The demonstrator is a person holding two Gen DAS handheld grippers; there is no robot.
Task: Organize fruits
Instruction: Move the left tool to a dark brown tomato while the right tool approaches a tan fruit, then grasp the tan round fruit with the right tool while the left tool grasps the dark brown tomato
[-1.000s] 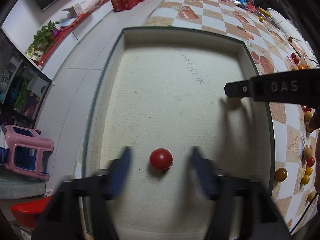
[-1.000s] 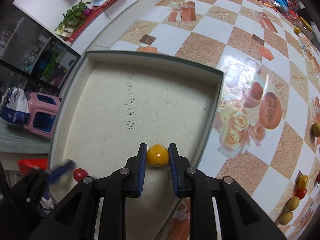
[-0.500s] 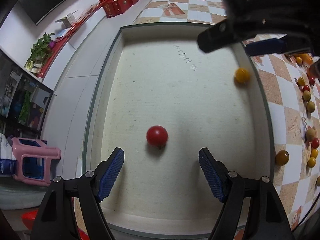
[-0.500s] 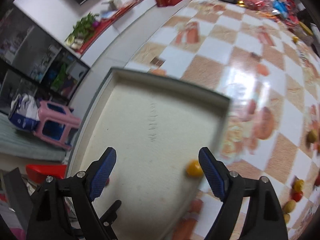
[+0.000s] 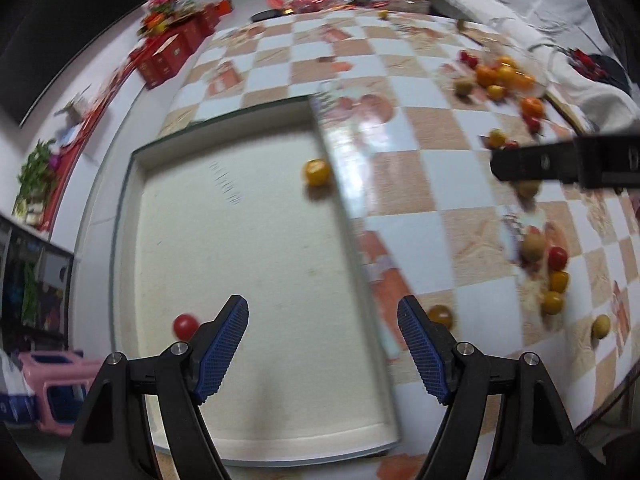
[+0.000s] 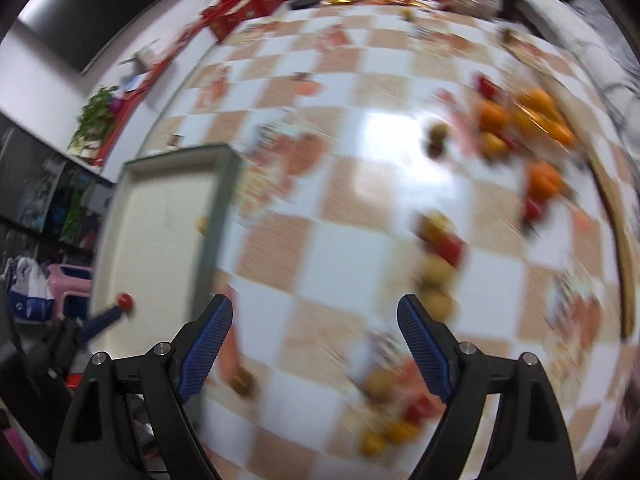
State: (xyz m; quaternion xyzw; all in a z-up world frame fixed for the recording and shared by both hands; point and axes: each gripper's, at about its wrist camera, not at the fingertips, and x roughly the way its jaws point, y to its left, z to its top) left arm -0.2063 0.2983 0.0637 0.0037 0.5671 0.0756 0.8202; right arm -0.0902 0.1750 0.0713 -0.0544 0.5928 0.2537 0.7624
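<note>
A shallow cream tray (image 5: 352, 216) lies on the checkered table. In it are a small red fruit (image 5: 185, 326) near its left side and a yellow fruit (image 5: 316, 172) against its right wall. My left gripper (image 5: 323, 344) is open and empty above the tray's near right part. My right gripper (image 6: 316, 342) is open and empty over the table right of the tray (image 6: 216, 216); its view is blurred. Several loose red, yellow and brown fruits (image 5: 554, 268) lie on the table to the right. The red fruit also shows in the right wrist view (image 6: 125, 301).
A heap of orange and yellow fruits (image 5: 500, 74) sits at the far right of the table. A brown fruit (image 5: 440, 315) lies just right of the tray. The right gripper's finger (image 5: 560, 160) crosses the left wrist view. Red boxes (image 5: 168, 52) stand beyond the table's far left.
My right gripper has opened, left the yellow fruit in the tray and swung right over the table. My left gripper has drawn back and turned right, away from the red fruit.
</note>
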